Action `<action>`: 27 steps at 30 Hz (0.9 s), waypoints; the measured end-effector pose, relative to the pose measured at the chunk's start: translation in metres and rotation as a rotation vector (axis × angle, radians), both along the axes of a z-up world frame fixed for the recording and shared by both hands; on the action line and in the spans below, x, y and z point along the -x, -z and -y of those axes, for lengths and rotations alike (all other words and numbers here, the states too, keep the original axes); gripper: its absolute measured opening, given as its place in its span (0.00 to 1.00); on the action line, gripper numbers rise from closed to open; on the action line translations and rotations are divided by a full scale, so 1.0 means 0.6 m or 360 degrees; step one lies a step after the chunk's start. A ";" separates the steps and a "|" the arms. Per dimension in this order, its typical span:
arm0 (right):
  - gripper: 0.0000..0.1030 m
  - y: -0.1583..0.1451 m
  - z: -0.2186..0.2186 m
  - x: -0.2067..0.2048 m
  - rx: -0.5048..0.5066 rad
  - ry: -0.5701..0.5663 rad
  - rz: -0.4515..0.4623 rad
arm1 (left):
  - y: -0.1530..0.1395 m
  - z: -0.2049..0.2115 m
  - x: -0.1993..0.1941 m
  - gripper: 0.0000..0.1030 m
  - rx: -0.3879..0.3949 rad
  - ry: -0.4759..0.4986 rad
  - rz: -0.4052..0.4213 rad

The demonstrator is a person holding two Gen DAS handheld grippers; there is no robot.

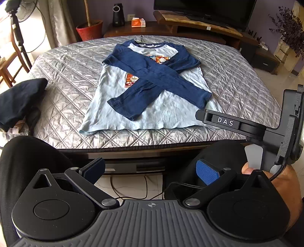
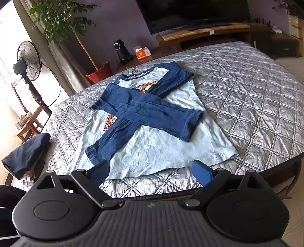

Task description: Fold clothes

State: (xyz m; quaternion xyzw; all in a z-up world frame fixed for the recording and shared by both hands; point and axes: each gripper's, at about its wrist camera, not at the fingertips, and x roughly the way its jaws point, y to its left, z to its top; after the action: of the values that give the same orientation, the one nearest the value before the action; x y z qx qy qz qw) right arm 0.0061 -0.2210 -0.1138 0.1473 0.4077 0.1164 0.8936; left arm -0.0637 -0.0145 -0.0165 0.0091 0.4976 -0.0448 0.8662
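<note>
Shirt [image 1: 152, 106] — long-sleeved, pale blue body, navy sleeves — lies face up on the quilted silver bedspread [image 1: 237, 76], collar toward the far side, hem toward the near edge of the bed. Both sleeves [image 2: 148, 108] are folded in over the chest and cross in an X, partly covering the orange print. Body lies flat with a few light creases. Hem runs roughly parallel to the bed edge, set back a little from it.

Left gripper [image 1: 152, 171]: jaws spread wide, nothing between the blue pads. It sits low, in front of the bed edge and clear of the cloth. Right gripper [image 2: 152, 172]: jaws also wide apart and empty, hovering over the near bed edge, tips close to the hem but not touching it. In the left view the right tool's arm reaches over the shirt's near right corner.

Step, as judged: sleeves are done; the body fold has not begun. Next move likely calls for each gripper to pinch one hem corner, lift together, and carry the hem up toward the collar. Care needed: keep both sides level so the crossed sleeves don't slide out.

Outward: a dark bundled garment [image 1: 20, 100] at the bed's left edge, well apart. Beyond the bed, TV [image 1: 205, 11], red plant pot [image 1: 89, 30], standing fan [image 2: 28, 58].
</note>
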 end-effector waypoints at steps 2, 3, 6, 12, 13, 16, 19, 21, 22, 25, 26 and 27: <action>0.90 0.000 -0.001 0.000 0.0000 0.0001 0.0000 | 0.000 0.000 0.000 1.00 -0.0002 -0.0001 0.0000; 0.90 0.000 0.000 0.000 0.0001 -0.0001 0.0000 | 0.001 0.000 0.000 1.00 -0.0003 -0.0001 -0.0001; 0.90 0.000 0.003 -0.001 -0.0001 -0.0007 0.0000 | 0.002 0.001 0.001 1.00 -0.0007 0.0000 -0.0003; 0.90 0.001 0.001 -0.001 -0.0004 -0.0008 -0.0001 | 0.004 0.002 -0.001 1.00 -0.0017 0.0002 -0.0004; 0.90 0.001 0.000 -0.001 -0.0005 -0.0010 -0.0002 | 0.005 0.002 -0.001 1.00 -0.0018 0.0002 -0.0004; 0.90 0.001 -0.001 -0.001 -0.0005 -0.0015 -0.0002 | 0.007 0.002 -0.001 1.00 -0.0021 0.0003 -0.0007; 0.90 0.002 -0.003 -0.002 -0.0008 -0.0019 -0.0004 | 0.008 0.001 -0.001 1.00 -0.0022 0.0003 -0.0008; 0.90 0.002 -0.004 -0.003 -0.0009 -0.0020 -0.0005 | 0.009 0.001 -0.002 1.00 -0.0023 0.0005 -0.0008; 0.90 0.002 -0.004 -0.003 -0.0010 -0.0022 -0.0006 | 0.010 0.001 -0.002 1.00 -0.0023 0.0007 -0.0007; 0.90 0.002 -0.006 -0.003 -0.0010 -0.0024 -0.0005 | 0.011 -0.001 -0.006 1.00 -0.0034 0.0023 0.0021; 0.90 0.001 -0.006 -0.002 -0.0007 -0.0025 -0.0002 | 0.012 -0.002 -0.008 1.00 -0.0038 0.0028 0.0034; 0.90 0.000 -0.007 -0.002 -0.0005 -0.0027 0.0001 | 0.014 -0.005 -0.011 1.00 -0.0041 0.0034 0.0042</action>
State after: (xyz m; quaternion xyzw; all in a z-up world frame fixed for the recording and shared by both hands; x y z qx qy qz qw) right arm 0.0071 -0.2168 -0.1140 0.1452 0.4085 0.1247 0.8925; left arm -0.0569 -0.0113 -0.0247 0.0261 0.4866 -0.0477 0.8719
